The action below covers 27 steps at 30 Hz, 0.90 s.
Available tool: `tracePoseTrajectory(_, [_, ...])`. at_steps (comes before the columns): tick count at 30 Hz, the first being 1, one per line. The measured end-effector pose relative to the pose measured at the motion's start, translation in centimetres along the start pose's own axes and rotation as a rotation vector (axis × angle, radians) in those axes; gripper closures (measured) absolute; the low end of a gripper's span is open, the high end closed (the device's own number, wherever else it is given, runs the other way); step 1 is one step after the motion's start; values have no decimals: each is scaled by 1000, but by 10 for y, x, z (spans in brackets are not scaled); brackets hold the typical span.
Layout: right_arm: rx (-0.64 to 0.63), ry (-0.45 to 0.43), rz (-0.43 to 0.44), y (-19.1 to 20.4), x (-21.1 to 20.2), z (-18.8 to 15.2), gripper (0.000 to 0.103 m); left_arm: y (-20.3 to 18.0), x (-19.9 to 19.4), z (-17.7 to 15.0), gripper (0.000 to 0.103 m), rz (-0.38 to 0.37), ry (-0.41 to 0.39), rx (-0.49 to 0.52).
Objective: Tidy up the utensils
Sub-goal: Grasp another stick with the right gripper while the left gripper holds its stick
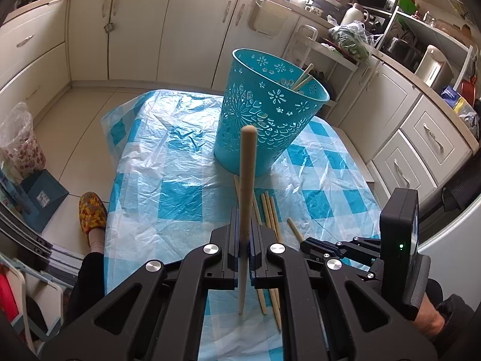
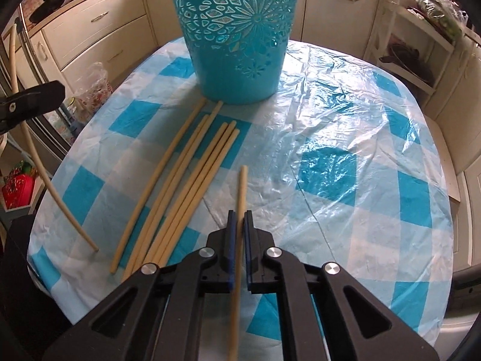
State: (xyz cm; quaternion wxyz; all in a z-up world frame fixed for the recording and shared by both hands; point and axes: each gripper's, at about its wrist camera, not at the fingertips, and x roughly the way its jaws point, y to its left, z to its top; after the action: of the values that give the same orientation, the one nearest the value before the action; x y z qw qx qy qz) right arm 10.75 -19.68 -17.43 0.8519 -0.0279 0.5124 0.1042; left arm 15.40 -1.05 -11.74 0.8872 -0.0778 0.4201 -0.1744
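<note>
Your left gripper point(image 1: 243, 240) is pinching one chopstick point(image 1: 247, 192) between its pads, and the stick stands tilted up out of the fingers, its blunt end in line with the turquoise basket point(image 1: 264, 114) while its thin tip reaches down to the tablecloth point(image 1: 168, 162). From your right wrist camera the same stick shows at the far left, held up off the table with its tip just above the cloth. Your right gripper point(image 2: 239, 219) has its pads drawn close on either side of a second chopstick point(image 2: 241, 192) that lies flat on the checked cloth; whether the pads actually press on that stick you cannot tell from here. The basket stands upright near the far edge of the table, and two chopsticks point(image 1: 302, 79) already lean inside it against the rim. The loose pile of chopsticks point(image 2: 180, 186) lies on the cloth in front of the basket, just left of your right gripper, the sticks side by side and pointing toward the basket, the nearest ends almost touching its base.
</note>
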Motion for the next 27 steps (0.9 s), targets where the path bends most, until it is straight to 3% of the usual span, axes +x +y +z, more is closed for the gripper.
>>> tracePoseTrajectory(14, [-29, 12, -8, 5, 2, 2, 97, -6, 3, 1, 98, 13, 2, 17])
tracePoseTrajectory(27, [141, -5, 175, -25, -14, -20, 98, -25, -17, -3, 98, 29, -14, 76])
